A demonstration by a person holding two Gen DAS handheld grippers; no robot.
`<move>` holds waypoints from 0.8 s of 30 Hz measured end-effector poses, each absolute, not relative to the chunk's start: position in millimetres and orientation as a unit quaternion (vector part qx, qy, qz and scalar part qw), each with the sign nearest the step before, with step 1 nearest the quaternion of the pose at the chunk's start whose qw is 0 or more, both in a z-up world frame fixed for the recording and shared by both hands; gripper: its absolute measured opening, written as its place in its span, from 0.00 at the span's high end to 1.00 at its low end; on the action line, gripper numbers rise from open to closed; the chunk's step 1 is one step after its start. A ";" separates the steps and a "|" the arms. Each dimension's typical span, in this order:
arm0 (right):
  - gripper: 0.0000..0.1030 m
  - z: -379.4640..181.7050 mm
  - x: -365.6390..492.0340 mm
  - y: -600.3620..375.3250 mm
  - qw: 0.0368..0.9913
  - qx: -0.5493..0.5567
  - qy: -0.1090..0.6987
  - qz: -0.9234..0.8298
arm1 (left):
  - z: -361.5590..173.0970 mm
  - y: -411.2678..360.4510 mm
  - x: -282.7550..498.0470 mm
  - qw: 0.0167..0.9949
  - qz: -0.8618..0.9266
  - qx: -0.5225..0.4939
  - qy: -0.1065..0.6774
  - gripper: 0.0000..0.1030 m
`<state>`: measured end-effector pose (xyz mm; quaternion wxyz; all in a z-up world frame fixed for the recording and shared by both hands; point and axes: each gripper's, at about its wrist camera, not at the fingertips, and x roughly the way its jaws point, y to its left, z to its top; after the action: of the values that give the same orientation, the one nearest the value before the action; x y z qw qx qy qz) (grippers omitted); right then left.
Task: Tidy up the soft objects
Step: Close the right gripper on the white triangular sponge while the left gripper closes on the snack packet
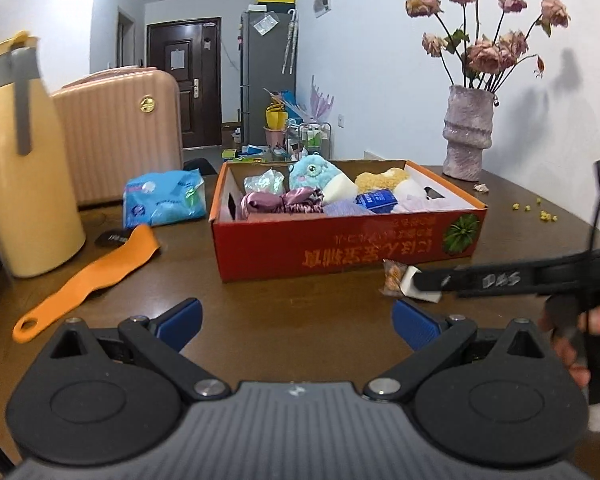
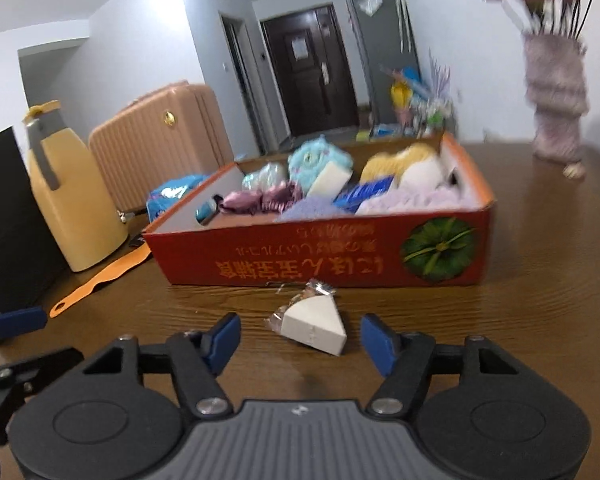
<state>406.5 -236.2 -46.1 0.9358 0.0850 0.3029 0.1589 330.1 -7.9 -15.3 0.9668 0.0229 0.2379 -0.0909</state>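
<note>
The white wedge-shaped sponge (image 2: 314, 326) lies flat on the brown wooden table (image 2: 500, 320), thin tip toward the red cardboard box (image 2: 320, 256), between the right gripper (image 2: 300, 340)'s open fingers, untouched; the left gripper (image 1: 296, 320) is wide open and holds nothing

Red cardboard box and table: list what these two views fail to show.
- Red cardboard box: its floor, hidden under the soft items in both views.
- Vase: smeared by motion blur in the right wrist view, its flowers cut by the top edge.
- White wedge sponge: partly covered by the right hand-held gripper in the left wrist view.
</note>
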 end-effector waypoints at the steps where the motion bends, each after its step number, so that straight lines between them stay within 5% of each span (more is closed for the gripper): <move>1: 0.44 -50.0 412.9 -235.1 0.935 0.087 0.307 0.157 | -16.5 -9.5 338.1 0.966 -0.093 0.024 0.242 0.00; 3: 0.50 -57.7 424.5 -235.3 0.934 0.099 0.309 0.152 | -20.1 -12.3 354.6 0.963 -0.100 0.021 0.251 0.00; 4: 0.66 -60.3 428.8 -235.5 0.932 0.101 0.315 0.151 | -22.1 -14.6 362.9 0.960 -0.102 0.017 0.259 0.00; 5: 0.70 -61.1 429.3 -237.5 0.930 0.106 0.315 0.155 | -24.2 -17.9 371.3 0.958 -0.105 0.012 0.266 0.00; 10: 0.70 -46.9 401.3 -270.5 0.945 0.135 0.266 0.134 | -34.3 -50.7 403.0 0.948 -0.136 0.008 0.287 0.10; 12: 0.70 -43.7 388.2 -285.8 0.946 0.156 0.256 0.127 | -40.0 -72.0 413.8 0.943 -0.161 0.028 0.288 0.25; 22: 0.70 -43.3 336.4 -310.1 0.949 0.157 0.250 0.108 | -63.6 -120.5 460.3 0.925 -0.192 0.098 0.312 0.56; 24: 0.70 -45.4 333.3 -309.8 0.948 0.158 0.253 0.108 | -66.4 -119.3 461.0 0.924 -0.192 0.094 0.316 0.69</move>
<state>333.3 -309.8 -45.4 0.9483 0.1578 0.2533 0.1078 461.0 -119.3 -66.4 0.9245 0.0937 0.3156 -0.1922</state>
